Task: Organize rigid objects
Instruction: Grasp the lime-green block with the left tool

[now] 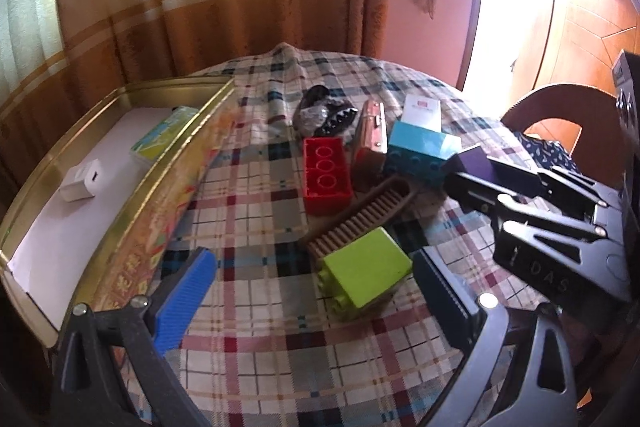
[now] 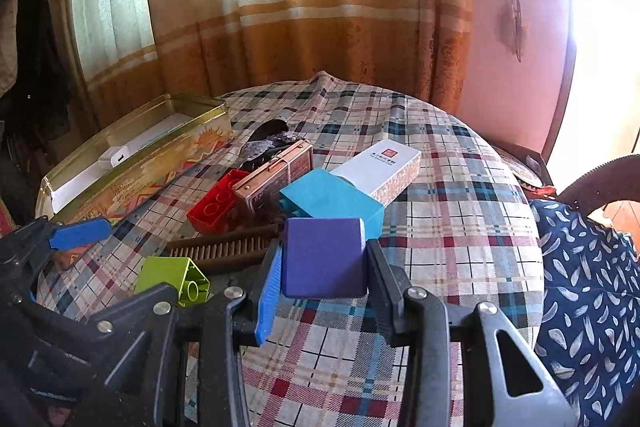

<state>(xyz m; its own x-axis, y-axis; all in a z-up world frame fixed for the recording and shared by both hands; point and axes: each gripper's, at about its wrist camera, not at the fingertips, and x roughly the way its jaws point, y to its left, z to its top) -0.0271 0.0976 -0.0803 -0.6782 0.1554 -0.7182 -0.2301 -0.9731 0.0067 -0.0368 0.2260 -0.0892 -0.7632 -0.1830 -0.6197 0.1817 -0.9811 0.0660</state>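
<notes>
Comb [image 2: 224, 249] partly behind purple block [image 2: 324, 257]; white box [image 2: 384, 167] print illegible.
</notes>
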